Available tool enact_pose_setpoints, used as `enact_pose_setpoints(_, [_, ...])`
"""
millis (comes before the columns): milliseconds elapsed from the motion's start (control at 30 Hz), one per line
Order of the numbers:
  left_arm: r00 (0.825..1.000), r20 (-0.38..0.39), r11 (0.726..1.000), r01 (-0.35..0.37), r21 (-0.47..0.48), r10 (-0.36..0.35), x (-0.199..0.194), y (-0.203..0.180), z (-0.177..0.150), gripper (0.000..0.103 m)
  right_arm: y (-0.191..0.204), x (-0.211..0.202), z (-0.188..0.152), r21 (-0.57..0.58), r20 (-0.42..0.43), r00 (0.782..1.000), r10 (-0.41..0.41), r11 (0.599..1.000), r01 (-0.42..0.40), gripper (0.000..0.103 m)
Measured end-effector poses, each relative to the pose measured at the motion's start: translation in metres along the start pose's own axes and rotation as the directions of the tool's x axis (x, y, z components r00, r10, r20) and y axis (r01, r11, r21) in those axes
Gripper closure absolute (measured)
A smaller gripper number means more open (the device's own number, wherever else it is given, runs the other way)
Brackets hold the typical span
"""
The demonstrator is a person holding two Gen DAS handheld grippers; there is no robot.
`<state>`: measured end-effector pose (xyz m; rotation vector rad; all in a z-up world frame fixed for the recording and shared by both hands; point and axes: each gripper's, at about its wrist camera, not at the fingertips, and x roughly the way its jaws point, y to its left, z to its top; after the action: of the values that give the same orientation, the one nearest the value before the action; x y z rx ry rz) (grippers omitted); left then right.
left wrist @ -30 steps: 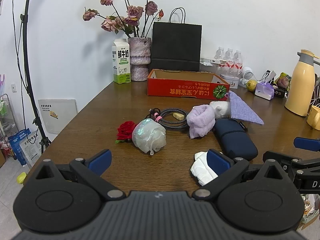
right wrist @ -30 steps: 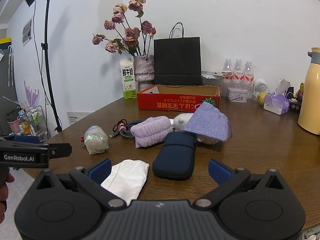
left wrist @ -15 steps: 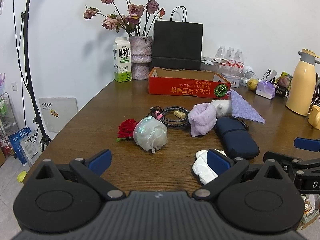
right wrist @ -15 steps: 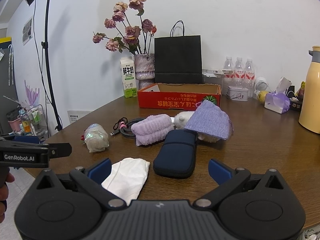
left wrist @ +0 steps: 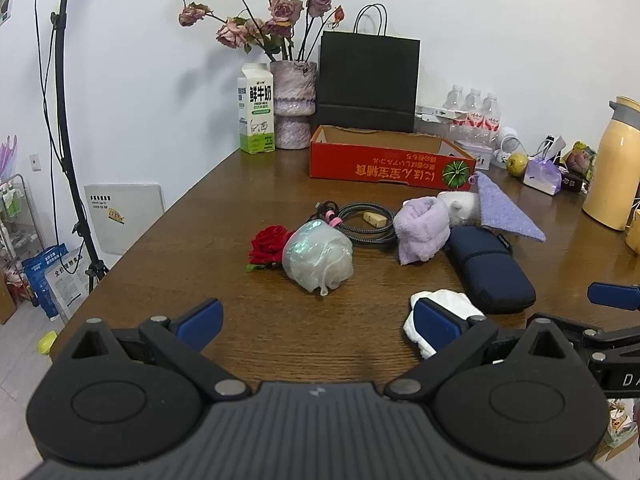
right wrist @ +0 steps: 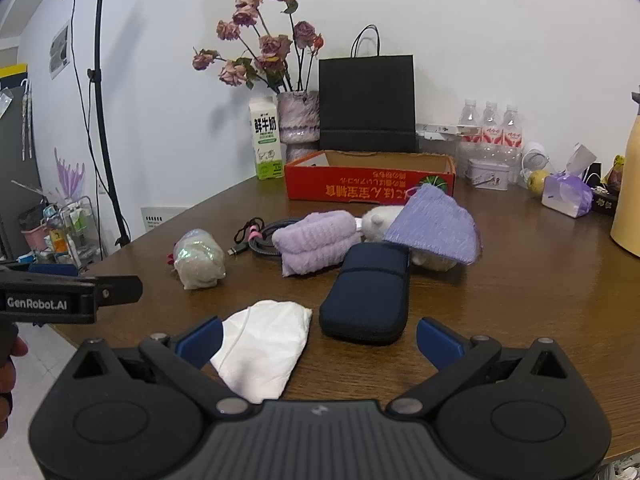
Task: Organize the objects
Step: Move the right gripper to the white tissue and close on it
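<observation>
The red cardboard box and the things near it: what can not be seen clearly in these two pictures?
- Red cardboard box: its inside floor, hidden by its front wall in both views.
- White plush toy: mostly covered by the purple cloth.
- Red rose: almost hidden behind the mesh bath sponge in the right wrist view.

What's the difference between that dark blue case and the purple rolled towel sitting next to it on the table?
The navy zip case is dark, smooth and firm-looking, lying flat with rounded corners; the lilac rolled towel is pale, fluffy and soft, bundled into a roll. The case lies nearer the cameras, with its long side running away from them, while the towel lies crosswise behind it. Both rest on the wooden table, and no fingers hold either.
</observation>
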<state>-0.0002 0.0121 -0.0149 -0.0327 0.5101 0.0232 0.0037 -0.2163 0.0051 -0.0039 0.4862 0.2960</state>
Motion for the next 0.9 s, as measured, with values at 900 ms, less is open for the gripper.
enact_pose_setpoints(900, [0.997, -0.066, 0.996, -0.050, -0.069, 0.046, 0.033, 0.045, -0.009, 0.000, 0.028, 0.060, -0.007, -0.067, -0.160, 0.986, 0.049, 0.996, -0.060, 0.000])
